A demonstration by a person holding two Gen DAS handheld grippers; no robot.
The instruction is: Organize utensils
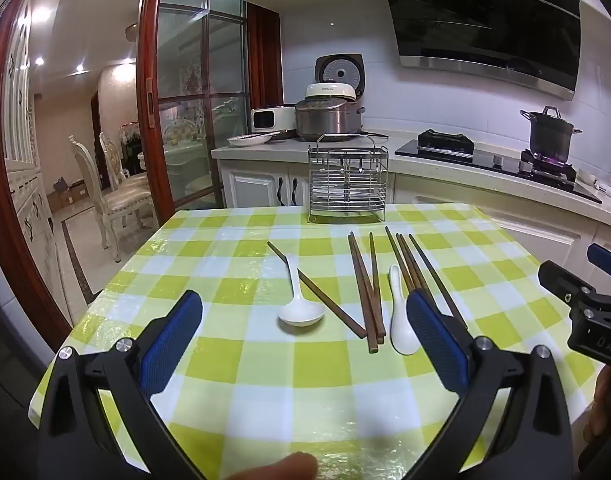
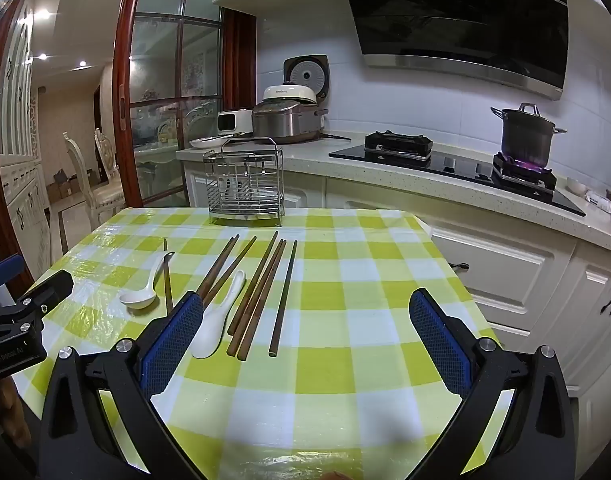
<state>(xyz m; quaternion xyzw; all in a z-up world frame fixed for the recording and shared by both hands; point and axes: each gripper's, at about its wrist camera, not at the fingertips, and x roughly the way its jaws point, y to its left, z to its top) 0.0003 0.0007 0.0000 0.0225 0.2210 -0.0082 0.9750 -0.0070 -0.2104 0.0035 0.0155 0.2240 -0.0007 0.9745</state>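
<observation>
Several brown chopsticks [image 1: 365,288] [image 2: 257,296] lie spread on the green-and-white checked tablecloth [image 1: 265,380] [image 2: 345,320]. Two white spoons lie among them: a large spoon [image 1: 299,308] [image 2: 143,290] at the left, resting over one chopstick, and a small spoon [image 1: 401,320] [image 2: 217,320] further right. A steel wire utensil rack [image 1: 347,180] [image 2: 245,184] stands at the table's far edge. My left gripper [image 1: 305,316] hovers open above the near spoons. My right gripper [image 2: 305,316] is open with nothing between its fingers; its left finger [image 2: 173,336] overlaps the small spoon in view.
Behind the table runs a counter with rice cookers [image 1: 329,116] [image 2: 289,116], a plate [image 1: 249,140] and a hob with a steel pot [image 1: 549,132] [image 2: 525,132] over a lit flame. Dining chairs [image 1: 117,192] stand past the glass door at the left.
</observation>
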